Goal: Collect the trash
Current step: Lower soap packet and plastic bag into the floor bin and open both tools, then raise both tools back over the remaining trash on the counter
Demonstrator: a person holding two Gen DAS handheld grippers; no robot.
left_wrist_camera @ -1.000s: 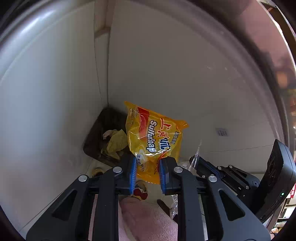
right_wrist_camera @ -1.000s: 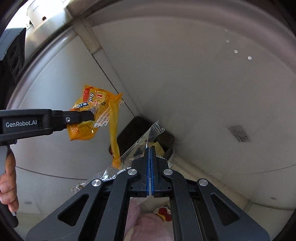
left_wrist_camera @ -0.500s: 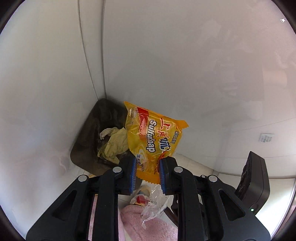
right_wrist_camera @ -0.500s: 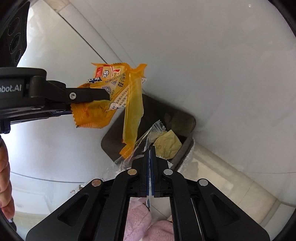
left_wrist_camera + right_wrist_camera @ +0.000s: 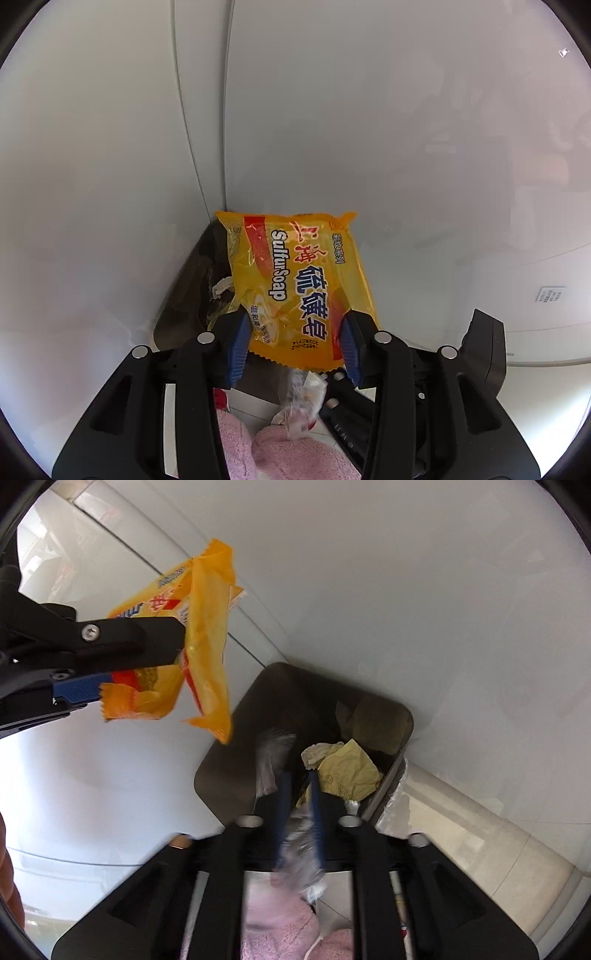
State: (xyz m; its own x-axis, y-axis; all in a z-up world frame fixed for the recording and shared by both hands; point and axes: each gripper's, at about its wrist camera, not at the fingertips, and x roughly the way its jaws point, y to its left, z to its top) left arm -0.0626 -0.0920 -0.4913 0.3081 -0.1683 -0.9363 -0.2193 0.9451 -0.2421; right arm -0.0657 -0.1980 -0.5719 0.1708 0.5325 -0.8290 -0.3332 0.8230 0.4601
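Half a second ago both my grippers squeezed tight. Now my left gripper [image 5: 291,347] is wide open, and the yellow soap wrapper [image 5: 295,288] sits loose between the blue pads [image 5: 236,347], above the dark trash bin [image 5: 280,716]. My right gripper [image 5: 299,812] is open a little too, and the clear plastic wrapper [image 5: 299,845] looks blurry there, so I think it is slipping out. Both pieces should drop into the bin by the yellow crumpled paper [image 5: 343,771].
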